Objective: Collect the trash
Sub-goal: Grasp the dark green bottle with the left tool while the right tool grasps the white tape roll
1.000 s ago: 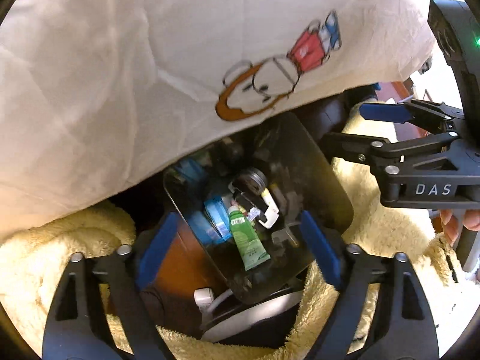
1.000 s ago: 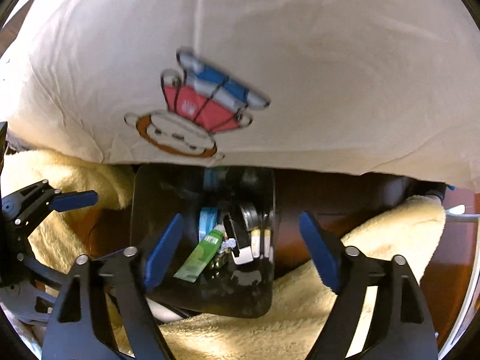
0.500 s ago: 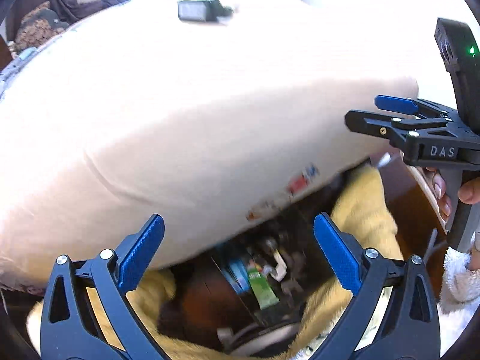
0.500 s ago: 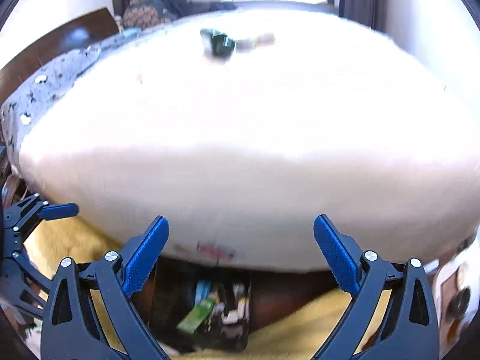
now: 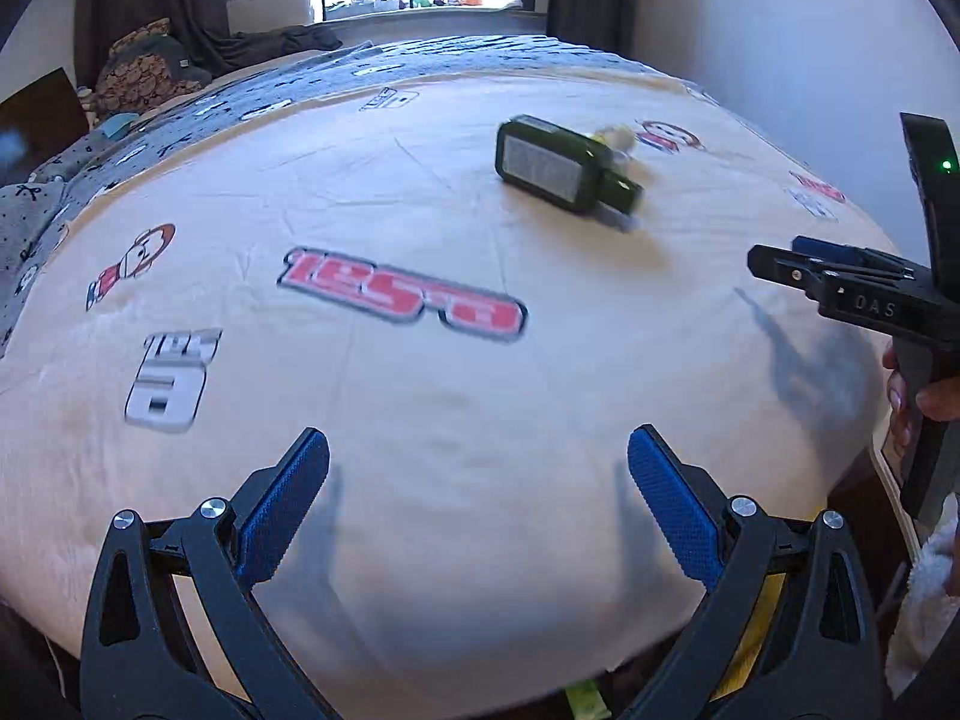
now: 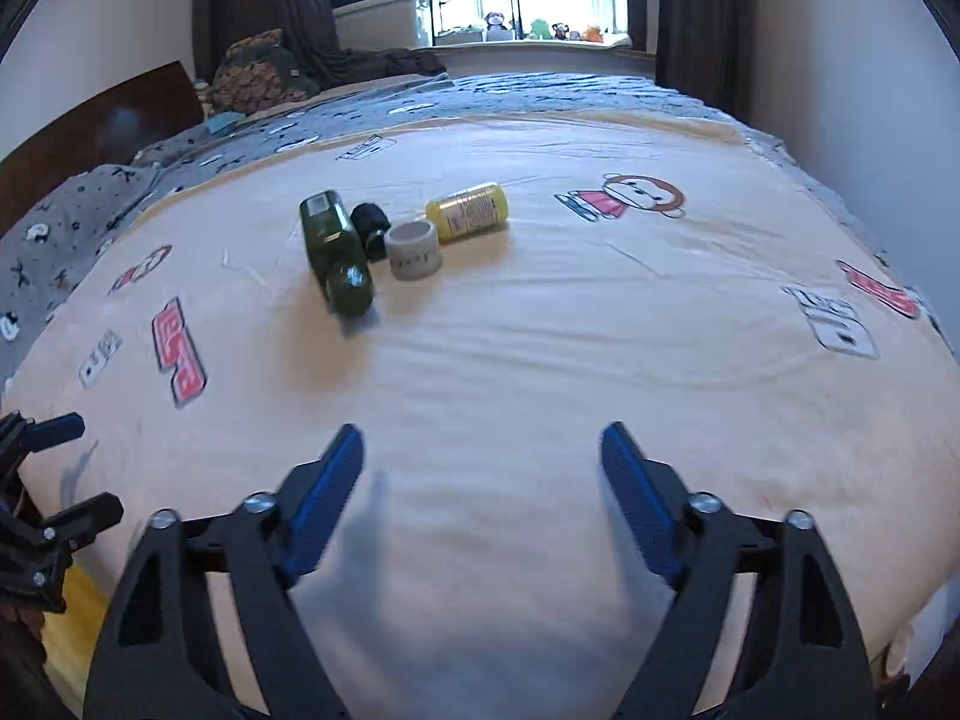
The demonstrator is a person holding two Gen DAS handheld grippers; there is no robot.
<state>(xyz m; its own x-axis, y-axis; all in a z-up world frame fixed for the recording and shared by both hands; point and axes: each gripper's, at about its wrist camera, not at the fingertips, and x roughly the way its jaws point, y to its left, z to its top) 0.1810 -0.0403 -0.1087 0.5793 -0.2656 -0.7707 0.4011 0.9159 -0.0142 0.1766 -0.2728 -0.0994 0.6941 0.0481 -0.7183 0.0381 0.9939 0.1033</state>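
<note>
A dark green bottle lies on the cream printed bedspread, with a small black item, a grey tape roll and a yellow bottle beside it. In the left wrist view the green bottle hides most of the others. My left gripper is open and empty over the bed's near edge. My right gripper is open and empty, well short of the items; it also shows from the side in the left wrist view.
A grey patterned blanket covers the bed's far part. A dark wooden headboard stands at the left. Pillows and a window sill with toys are at the back. A yellow towel lies below the bed's edge.
Both grippers rose from the dark bin below the bed's edge to look over the bed top. The bin dropped out of view; the bottles and tape roll came into view.
</note>
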